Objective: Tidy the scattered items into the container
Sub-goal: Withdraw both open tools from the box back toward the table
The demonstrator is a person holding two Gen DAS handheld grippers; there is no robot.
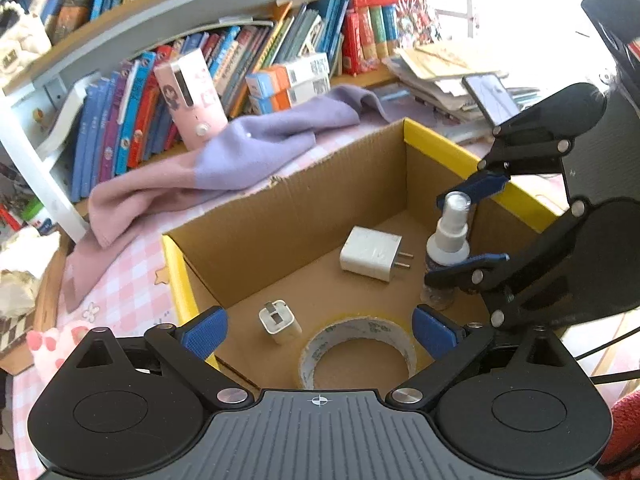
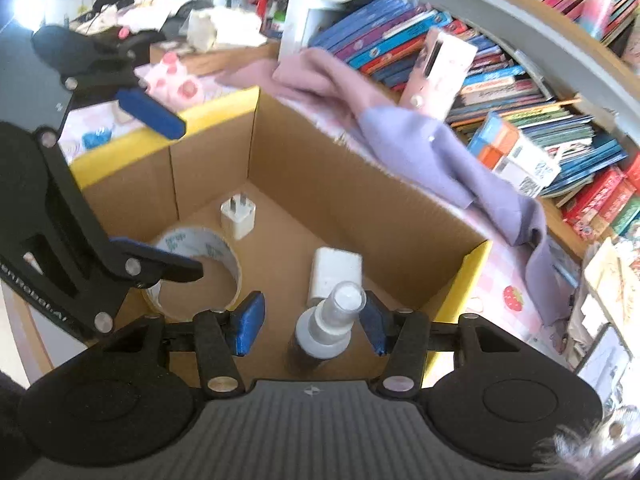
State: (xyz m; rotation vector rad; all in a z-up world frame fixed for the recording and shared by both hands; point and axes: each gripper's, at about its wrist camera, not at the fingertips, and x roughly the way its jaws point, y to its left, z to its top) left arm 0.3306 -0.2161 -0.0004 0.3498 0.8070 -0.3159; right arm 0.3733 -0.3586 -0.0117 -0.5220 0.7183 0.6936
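Open cardboard box (image 1: pixel 304 216) on the desk (image 1: pixel 120 280), holding four items. My left hand-held gripper (image 1: pixel 320 330) stands wide above the tape roll (image 1: pixel 358 350), touching nothing; a small charger (image 1: pixel 279 322) lies at 9 o'clock of the roll, a larger charger (image 1: pixel 370 254) at 12 o'clock. My right hand-held gripper (image 2: pixel 314 324) is partly spread around the upright spray bottle (image 2: pixel 326 330), its pads (image 2: pixel 250 322) clear of it. A pink-and-lilac cloth (image 1: pixel 224 164) lies beyond the far wall.

Both tools (image 1: pixel 320 330) (image 2: pixel 312 324) open, angled down
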